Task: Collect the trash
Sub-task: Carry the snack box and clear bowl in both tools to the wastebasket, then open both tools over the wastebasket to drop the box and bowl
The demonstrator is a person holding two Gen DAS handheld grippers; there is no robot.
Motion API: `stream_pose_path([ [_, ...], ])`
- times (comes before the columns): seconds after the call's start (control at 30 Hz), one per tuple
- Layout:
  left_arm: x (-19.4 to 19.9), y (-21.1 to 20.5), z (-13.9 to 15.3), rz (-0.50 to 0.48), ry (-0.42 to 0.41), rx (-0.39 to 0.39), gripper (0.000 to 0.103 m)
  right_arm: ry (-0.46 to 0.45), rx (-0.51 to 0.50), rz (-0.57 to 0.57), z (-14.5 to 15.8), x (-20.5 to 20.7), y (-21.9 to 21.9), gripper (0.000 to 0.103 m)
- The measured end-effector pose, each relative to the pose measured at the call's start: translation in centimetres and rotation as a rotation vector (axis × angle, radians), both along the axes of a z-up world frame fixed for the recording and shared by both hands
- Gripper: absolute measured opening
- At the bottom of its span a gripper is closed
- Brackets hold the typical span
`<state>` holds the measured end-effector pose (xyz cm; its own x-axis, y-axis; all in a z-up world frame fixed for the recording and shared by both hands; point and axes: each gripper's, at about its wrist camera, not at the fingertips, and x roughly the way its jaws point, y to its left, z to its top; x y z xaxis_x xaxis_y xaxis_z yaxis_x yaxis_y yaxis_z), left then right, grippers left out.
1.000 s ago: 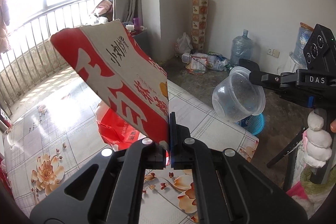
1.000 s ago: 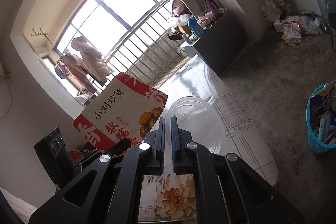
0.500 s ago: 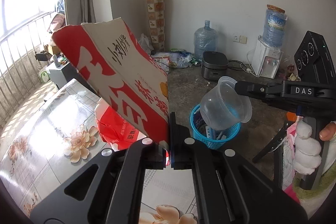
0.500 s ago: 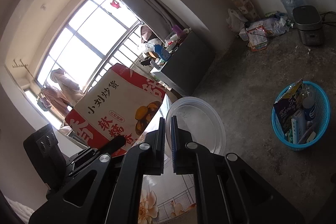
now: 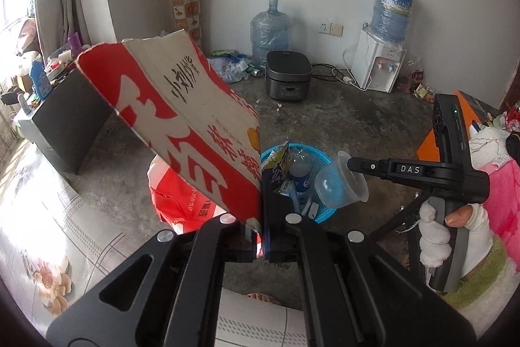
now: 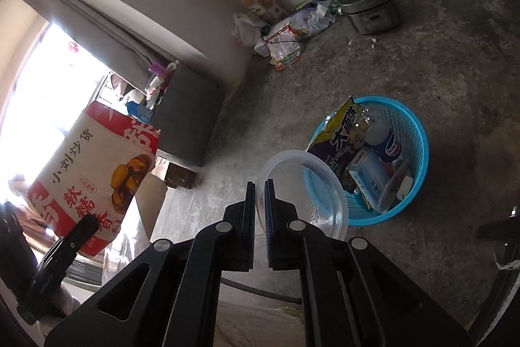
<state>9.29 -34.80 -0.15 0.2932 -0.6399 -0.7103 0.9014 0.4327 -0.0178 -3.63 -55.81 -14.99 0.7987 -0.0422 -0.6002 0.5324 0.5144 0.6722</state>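
left gripper (image 5: 261, 236) fingers clamped on the red-and-white cardboard box (image 5: 182, 126). right gripper (image 6: 260, 210) fingers clamped on the clear plastic cup (image 6: 305, 191) rim, above the blue basket (image 6: 419, 152) on the floor (image 6: 438, 60).

A second ago the flower-printed tablecloth (image 5: 48, 236) filled the lower half of my left view; now it sits only in the lower left corner, and bare grey concrete floor (image 5: 357, 119) fills the middle. The round blue plastic mesh basket (image 5: 321, 213), then a sliver at the right edge of both views, now lies just under the clear plastic tub (image 5: 338, 184) at centre in my left view and at mid right in my right view. The bright window (image 6: 39, 80) has slid from the top centre of my right view to the left edge.
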Motion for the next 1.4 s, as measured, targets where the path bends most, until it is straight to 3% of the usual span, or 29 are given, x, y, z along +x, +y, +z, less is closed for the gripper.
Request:
stream_pose_path([
  [0.2,1.1,-3.5,-1.6,-0.045,0.021,0.039,0.001,0.138,0.011,-0.051,-5.8,2.7,-3.7,0.007],
  [0.23,1.2,-4.0,-1.9,-0.049,0.026,0.046,0.001,0.167,0.012,-0.046,-6.9,3.3,-4.3,0.012],
  [0.27,1.2,-4.4,-2.1,-0.053,0.031,0.052,0.001,0.2,0.016,-0.048,-8.0,3.7,-4.8,0.028],
  [0.33,1.3,-5.1,-2.6,-0.062,0.037,0.064,0.001,0.254,0.016,-0.067,-9.7,4.0,-5.5,0.04],
  [0.47,1.2,-6.8,-3.2,-0.088,0.046,0.083,0.001,0.23,0.036,-0.1,-10.7,2.7,-5.9,0.041],
  [0.73,0.4,-12.6,-5.4,-0.13,0.14,0.106,0.001,0.123,0.044,-0.248,-9.2,-1.5,-8.0,0.041],
  [0.8,0.0,-14.9,-6.9,-0.135,0.166,0.128,0.008,0.102,0.045,-0.275,-8.8,-2.3,-8.6,0.041],
  [0.83,-0.2,-15.9,-7.8,-0.145,0.186,0.14,0.02,0.095,0.046,-0.285,-8.7,-2.6,-8.8,0.042],
  [0.87,-0.3,-16.9,-8.8,-0.152,0.204,0.155,0.043,0.091,0.05,-0.291,-8.7,-2.8,-9.0,0.043],
  [0.93,-0.5,-18.4,-10.6,-0.14,0.226,0.19,0.062,0.092,0.064,-0.298,-9.0,-3.2,-9.2,0.043],
  [1.03,-0.7,-19.1,-11.9,-0.139,0.24,0.215,0.062,0.092,0.084,-0.298,-9.5,-3.3,-9.3,0.043],
  [1.13,0.2,-18.6,-11.8,-0.111,0.291,0.18,0.062,0.092,0.09,-0.285,-9.7,-2.9,-9.1,0.043],
  [1.4,3.2,-16.1,-8.4,-0.034,0.308,0.096,0.062,0.098,0.084,-0.22,-9.1,-1.7,-8.4,0.043],
])
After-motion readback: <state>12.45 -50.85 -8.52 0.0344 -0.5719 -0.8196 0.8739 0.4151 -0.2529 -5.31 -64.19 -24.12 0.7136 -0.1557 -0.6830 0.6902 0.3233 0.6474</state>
